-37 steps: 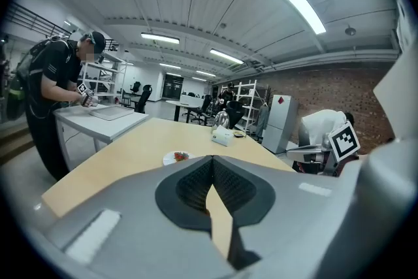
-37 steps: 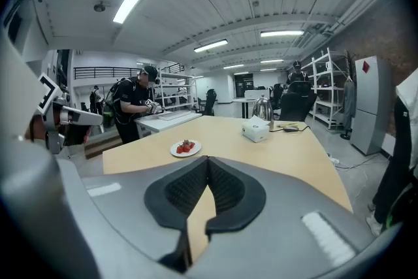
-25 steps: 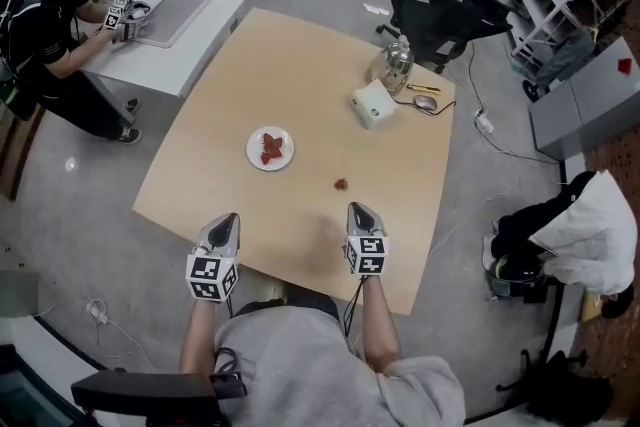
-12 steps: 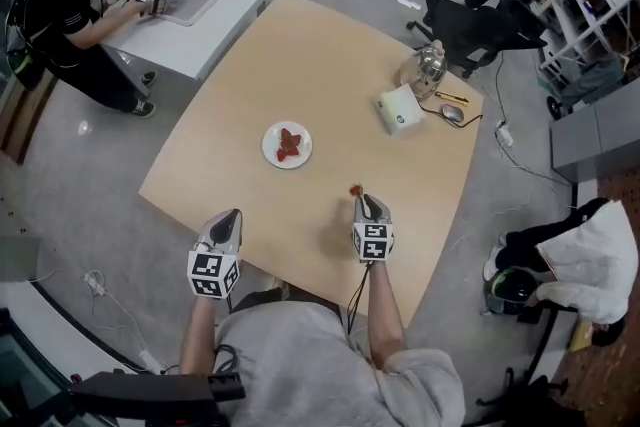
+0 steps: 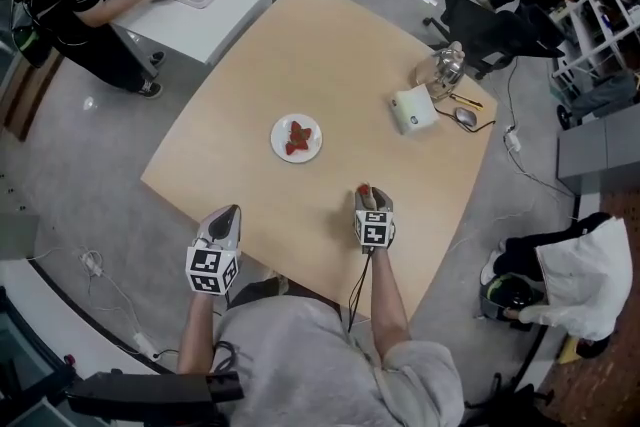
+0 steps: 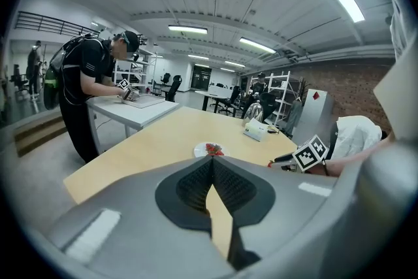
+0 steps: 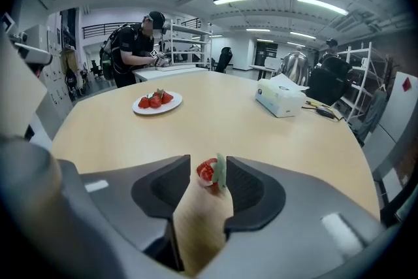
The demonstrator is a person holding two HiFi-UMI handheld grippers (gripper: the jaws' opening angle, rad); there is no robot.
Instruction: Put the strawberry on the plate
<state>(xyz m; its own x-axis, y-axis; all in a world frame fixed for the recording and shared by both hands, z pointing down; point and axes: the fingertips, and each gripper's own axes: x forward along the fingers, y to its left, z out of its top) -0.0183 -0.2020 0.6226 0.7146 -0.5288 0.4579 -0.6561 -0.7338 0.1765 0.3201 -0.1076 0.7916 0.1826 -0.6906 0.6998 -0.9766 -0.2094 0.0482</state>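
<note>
The right gripper has advanced to the strawberry. Its fingers are opening around it on the counter, with the plate lying well beyond them. The left gripper fingers are sitting closed and empty.

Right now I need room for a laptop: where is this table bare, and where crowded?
Free: the wide stretch beyond the plate toward the far corner, and the near-left strip between plate and left gripper. Crowded: the far-right corner with tissue box, kettle and mouse.
</note>
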